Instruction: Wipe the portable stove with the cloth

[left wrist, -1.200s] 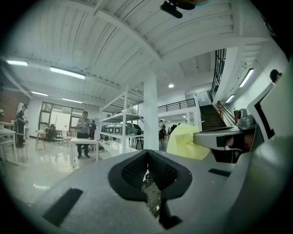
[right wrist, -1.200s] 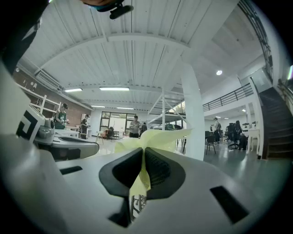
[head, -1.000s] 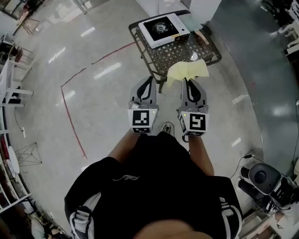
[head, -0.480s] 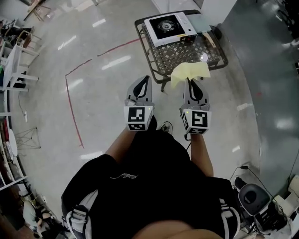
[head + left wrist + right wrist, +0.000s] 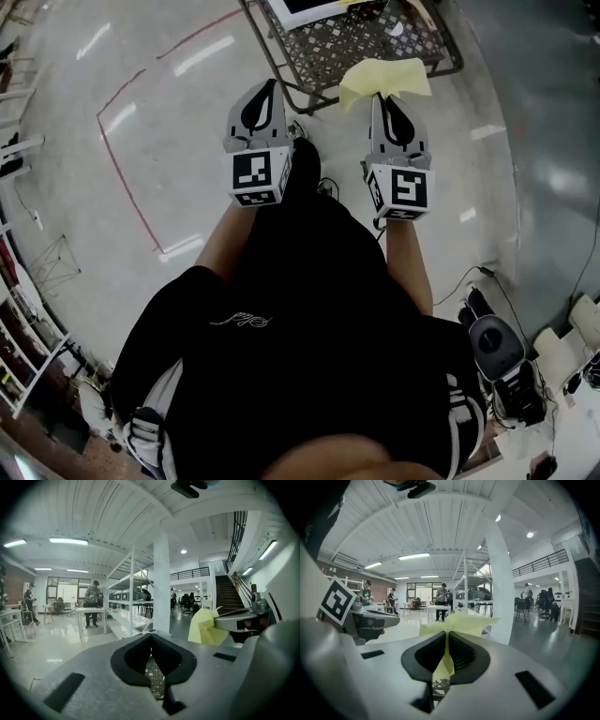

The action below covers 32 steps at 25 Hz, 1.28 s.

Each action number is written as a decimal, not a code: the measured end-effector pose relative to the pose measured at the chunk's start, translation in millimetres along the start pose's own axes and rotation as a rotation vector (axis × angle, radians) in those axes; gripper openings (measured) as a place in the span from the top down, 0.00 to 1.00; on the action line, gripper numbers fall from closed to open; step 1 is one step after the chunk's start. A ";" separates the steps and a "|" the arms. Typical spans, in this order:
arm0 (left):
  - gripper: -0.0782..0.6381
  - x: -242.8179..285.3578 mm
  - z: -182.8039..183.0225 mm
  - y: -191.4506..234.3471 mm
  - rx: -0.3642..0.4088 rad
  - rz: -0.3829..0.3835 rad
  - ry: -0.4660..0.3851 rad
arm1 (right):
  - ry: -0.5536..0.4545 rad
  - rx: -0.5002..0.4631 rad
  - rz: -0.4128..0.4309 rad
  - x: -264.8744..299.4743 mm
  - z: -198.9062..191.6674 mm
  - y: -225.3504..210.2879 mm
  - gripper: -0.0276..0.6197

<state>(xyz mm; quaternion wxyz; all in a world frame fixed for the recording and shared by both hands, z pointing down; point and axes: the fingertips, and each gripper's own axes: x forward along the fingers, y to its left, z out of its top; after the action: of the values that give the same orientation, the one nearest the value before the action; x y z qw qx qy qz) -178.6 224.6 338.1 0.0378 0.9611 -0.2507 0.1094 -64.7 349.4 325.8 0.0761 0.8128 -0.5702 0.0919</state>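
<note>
Where the head view looks down: polished grey floor [image 5: 169, 141], red tape lines [image 5: 117, 159]. Black mesh table [image 5: 356, 42] at top edge; portable stove [image 5: 309, 9] on it, mostly cropped. Right gripper [image 5: 382, 96] fingers pinch the yellow cloth [image 5: 389, 75] by the table's near rim. Left gripper [image 5: 269, 86] fingers pressed together, empty. Shirt script unreadable. Only the gripper views show the hall: white pillar [image 5: 161, 588], shelving [image 5: 126, 597], staircase [image 5: 229, 592], people at tables.

Crumpled pale yellow cloth [image 5: 386, 77], pinched in the right gripper [image 5: 387, 97], fans over the mesh table's [image 5: 349, 45] near edge; white stove [image 5: 309, 14] on its far side, mostly cropped
</note>
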 end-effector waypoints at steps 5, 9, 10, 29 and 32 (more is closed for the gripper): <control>0.87 66.1 8.7 12.6 0.003 -0.054 0.033 | 0.045 -0.013 0.008 61.6 10.8 -21.5 0.92; 0.87 111.6 2.8 27.2 -0.009 -0.103 0.073 | 0.094 -0.010 0.010 104.5 7.2 -33.7 0.92; 0.87 119.2 3.9 31.6 -0.010 -0.114 0.073 | 0.111 -0.015 0.009 111.3 6.7 -34.3 0.92; 0.87 190.8 -4.7 112.4 -0.119 -0.052 0.087 | 0.226 -0.187 0.187 241.1 16.2 -2.1 0.92; 0.87 199.4 -19.1 122.2 -0.134 -0.006 0.129 | 0.263 -0.224 0.259 262.3 1.7 1.2 0.92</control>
<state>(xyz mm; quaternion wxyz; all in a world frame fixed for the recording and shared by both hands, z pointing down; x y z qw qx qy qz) -72.7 26.1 404.6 0.1185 0.9481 -0.2515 0.1541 21.6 109.2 386.1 0.2271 0.7001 -0.6618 0.1424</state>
